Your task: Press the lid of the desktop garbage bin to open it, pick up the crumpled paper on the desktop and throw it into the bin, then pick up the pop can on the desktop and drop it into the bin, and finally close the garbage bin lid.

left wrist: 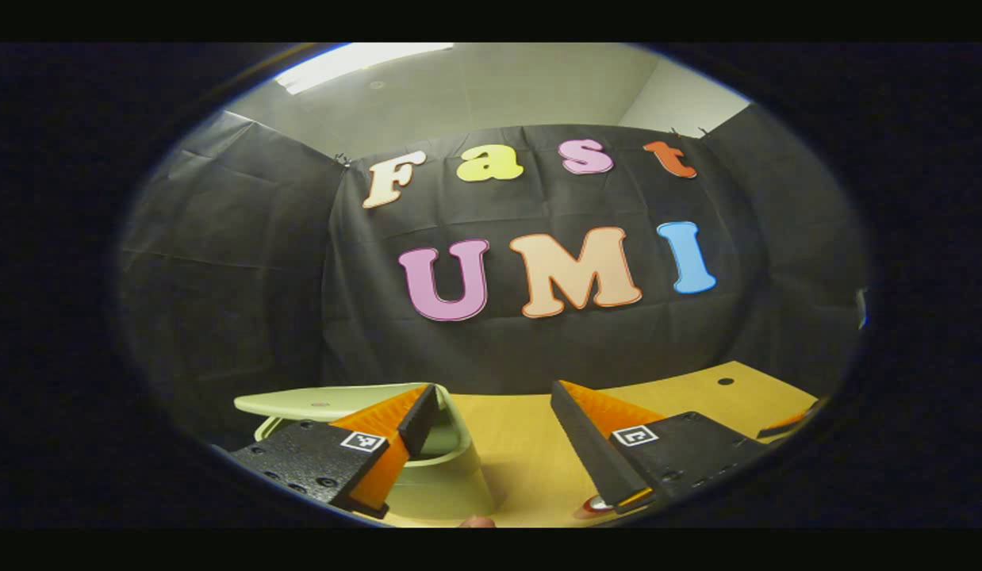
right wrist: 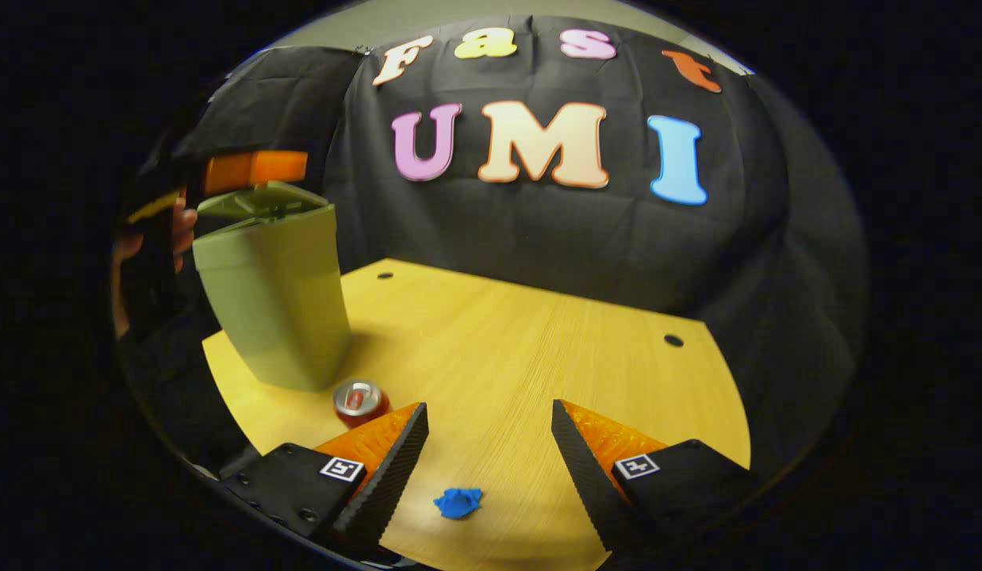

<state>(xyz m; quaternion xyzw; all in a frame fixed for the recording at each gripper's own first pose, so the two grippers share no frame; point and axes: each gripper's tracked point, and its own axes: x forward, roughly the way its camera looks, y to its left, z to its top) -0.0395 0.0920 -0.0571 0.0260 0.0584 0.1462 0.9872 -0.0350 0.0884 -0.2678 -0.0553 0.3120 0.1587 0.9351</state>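
Lid-pressing step: left claw (left wrist: 491, 444), fingers apart, hovered over the bin (right wrist: 273, 301) lid (right wrist: 257, 198). Right claw (right wrist: 487, 468), also apart, framed the blue paper (right wrist: 458, 502); pop can (right wrist: 359, 400) lay beside the bin's base. Next, judged: grasp the paper.

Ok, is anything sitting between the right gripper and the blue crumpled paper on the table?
Nothing visible. The crumpled paper lies on bare table between the open right gripper fingers. The pop can stands off to the side, near the bin.
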